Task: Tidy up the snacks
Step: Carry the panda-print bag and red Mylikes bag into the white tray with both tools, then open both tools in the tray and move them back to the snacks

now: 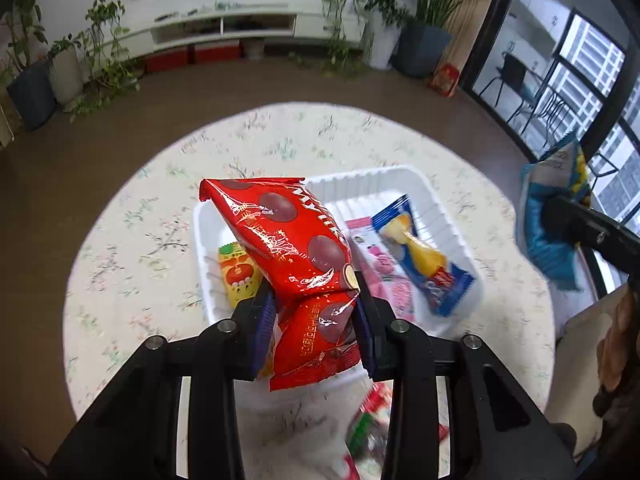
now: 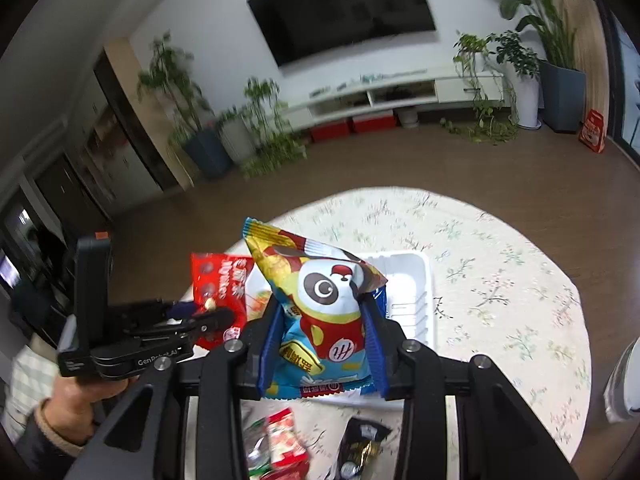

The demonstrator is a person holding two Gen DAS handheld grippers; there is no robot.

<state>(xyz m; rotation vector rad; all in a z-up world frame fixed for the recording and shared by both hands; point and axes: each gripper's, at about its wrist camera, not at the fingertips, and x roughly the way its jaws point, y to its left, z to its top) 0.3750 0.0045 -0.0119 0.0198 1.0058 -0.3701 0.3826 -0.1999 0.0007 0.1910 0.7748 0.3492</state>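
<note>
Left wrist view
L gripper [image 1: 316, 316]: clamped on the red snack bag [image 1: 288, 248] near its lower end; most of the pouch stands free above the pads, over the near-left part of the white tray [image 1: 452, 216]
Risk 1: your grip sits low on a puffy, slick pouch, so I judge it could pivot or slide out if you swing fast
Risk 2: tray already holds a blue-yellow packet [image 1: 424, 256], a pink packet [image 1: 384, 272] and a yellow-green packet [image 1: 236, 276]; let go too near the rim and the red bag may tip onto the table
R gripper, seen at right edge: blue bag [image 1: 548, 216] in its tip, well apart from the tray

Right wrist view
R gripper [image 2: 322, 344]: pads pinch the panda snack bag [image 2: 320, 300] at both sides, bag upright in front of the tray [image 2: 416, 288]
Risk 3: L gripper [image 2: 200, 320] and its red bag sit just beside yours; if both head for the tray at once, they could collide
Loose snacks: green-red packet [image 2: 276, 444] and black packet [image 2: 360, 444] lie on the table below your grippers; drop low and you may knock them
</note>
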